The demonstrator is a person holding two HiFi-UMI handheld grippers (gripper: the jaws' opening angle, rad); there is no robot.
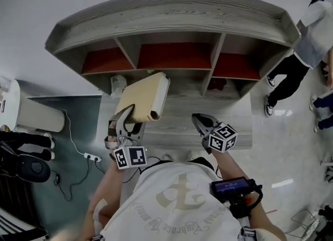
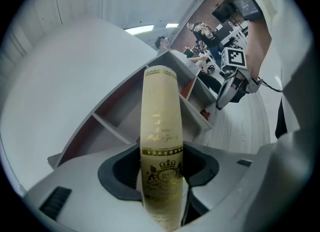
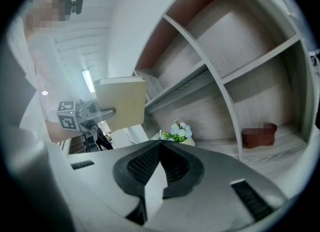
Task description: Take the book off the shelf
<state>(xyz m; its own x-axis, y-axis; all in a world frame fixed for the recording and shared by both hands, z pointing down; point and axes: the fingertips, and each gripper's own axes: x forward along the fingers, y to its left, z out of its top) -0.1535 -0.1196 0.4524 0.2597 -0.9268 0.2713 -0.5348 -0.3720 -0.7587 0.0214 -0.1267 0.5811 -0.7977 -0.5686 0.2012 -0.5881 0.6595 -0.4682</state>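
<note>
The left gripper (image 1: 127,117) (image 2: 161,176) is clamped on the cream book (image 1: 144,97) (image 2: 160,121) (image 3: 122,100). Its jaws press on both covers near the spine's lower end, and the rest of the book sticks out ahead of them. The book hangs in the air, clear of the shelf (image 1: 171,21) that stands beyond the gripper. To its right the right gripper (image 1: 200,122) (image 3: 160,148) has its jaws closed together, with nothing between them. A small pot of flowers (image 3: 177,132) sits on the shelf's bottom level ahead of it.
</note>
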